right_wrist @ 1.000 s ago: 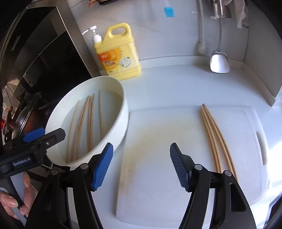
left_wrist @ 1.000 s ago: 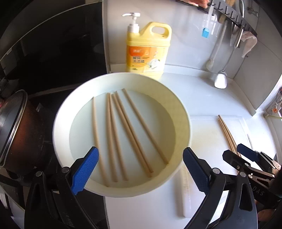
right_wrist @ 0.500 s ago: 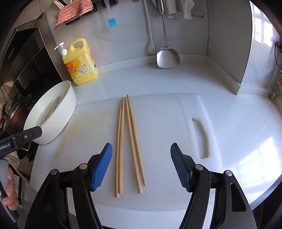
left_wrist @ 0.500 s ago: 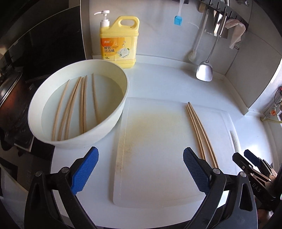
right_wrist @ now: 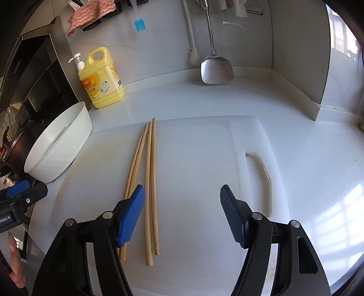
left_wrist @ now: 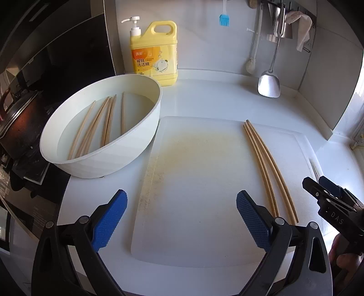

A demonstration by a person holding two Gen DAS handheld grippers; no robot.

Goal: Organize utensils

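Several wooden chopsticks [left_wrist: 264, 159] [right_wrist: 150, 182] lie side by side on a white cutting board [left_wrist: 195, 182] [right_wrist: 195, 159]. More chopsticks [left_wrist: 104, 125] rest in water inside a white basin [left_wrist: 145, 141] [right_wrist: 66, 148] left of the board. My left gripper [left_wrist: 182, 216] hangs open over the board's near left part, with nothing between its blue pads. My right gripper [right_wrist: 182, 214] is open above the near ends of the board's chopsticks; two of them lie in the gap below the pads, untouched. Part of the right gripper [left_wrist: 329, 202] shows at the left view's right edge.
A yellow detergent jug [left_wrist: 154, 52] [right_wrist: 102, 79] stands at the back wall. A steel spatula [left_wrist: 269, 84] [right_wrist: 216, 68], a blue brush [left_wrist: 224, 19] and cloths hang from a rail. A dark pot [left_wrist: 16, 123] sits left of the basin. A wall corner [right_wrist: 318, 107] juts in at right.
Both grippers swung rightward from the basin to the cutting board and dropped lower. The right gripper now stands over the chopsticks on the board. Both stayed open.
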